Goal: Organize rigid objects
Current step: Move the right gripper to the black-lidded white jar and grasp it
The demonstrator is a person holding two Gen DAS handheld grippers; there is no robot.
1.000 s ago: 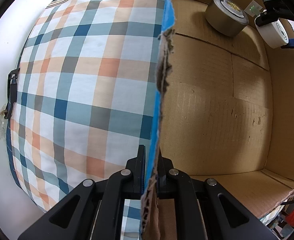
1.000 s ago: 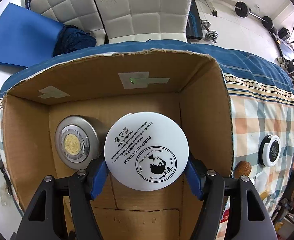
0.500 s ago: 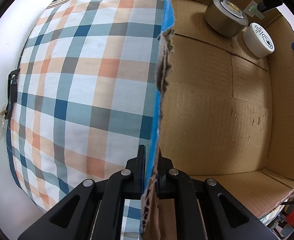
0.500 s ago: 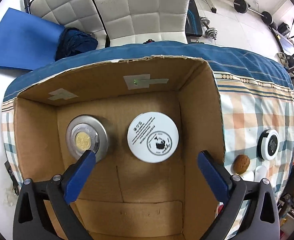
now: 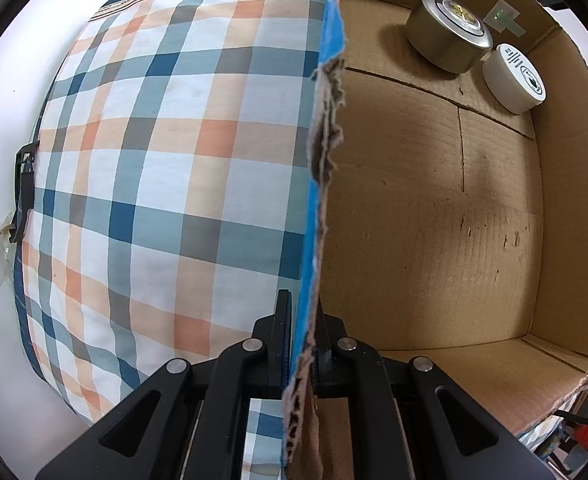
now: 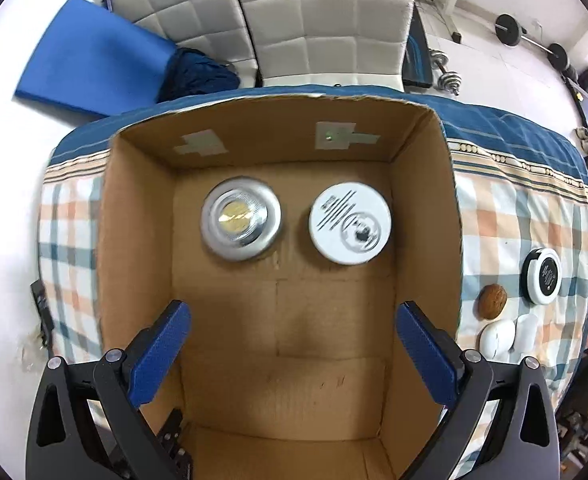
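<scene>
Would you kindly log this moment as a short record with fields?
box: cardboard box on a checked cloth
in box: silver tin and white jar, side by side, apart
outside box: walnut, black-rimmed jar
left gripper: shut on the box wall
right gripper: open, empty, above the box; jaws just opened

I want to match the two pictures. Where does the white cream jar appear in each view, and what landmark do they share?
Left wrist view: the white cream jar is at the upper right, on the floor of the cardboard box, near a far corner.
Right wrist view: the white cream jar is a little above and right of the middle, beyond the open right gripper.
Shared landmark: the silver tin right beside it.
</scene>
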